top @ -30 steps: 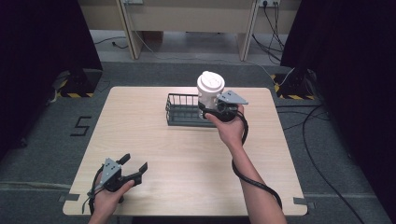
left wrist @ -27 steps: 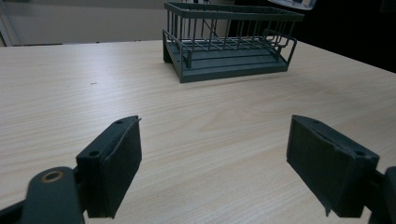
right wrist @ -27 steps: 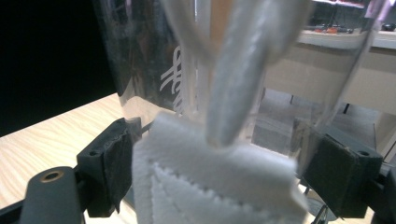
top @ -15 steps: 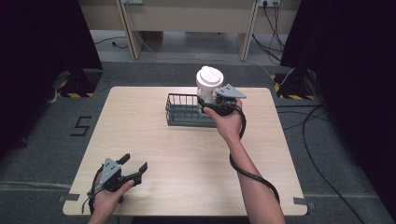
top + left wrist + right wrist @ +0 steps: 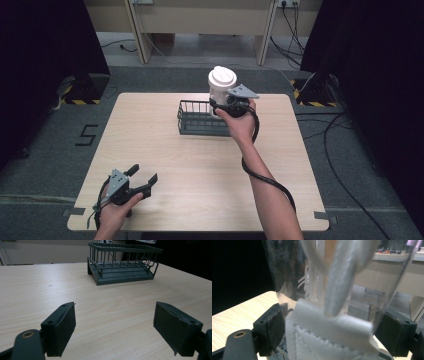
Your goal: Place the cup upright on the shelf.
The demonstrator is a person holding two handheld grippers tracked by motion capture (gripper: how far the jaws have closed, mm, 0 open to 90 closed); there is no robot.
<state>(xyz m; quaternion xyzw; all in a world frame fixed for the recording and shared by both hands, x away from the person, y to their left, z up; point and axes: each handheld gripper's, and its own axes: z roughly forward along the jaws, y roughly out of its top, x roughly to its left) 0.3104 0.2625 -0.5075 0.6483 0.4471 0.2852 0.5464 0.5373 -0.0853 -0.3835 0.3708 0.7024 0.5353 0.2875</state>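
At the lower left of the high view, the left tongs (image 5: 142, 178) sit low over the counter (image 5: 200, 165), jaws spread wide and empty. Up at centre stands a dark wire basket (image 5: 200, 118). Just right, the right tongs (image 5: 216, 103) clamp a clear white-lidded cup (image 5: 220, 85) above it; their own view reveals white fabric (image 5: 324, 340) inside.
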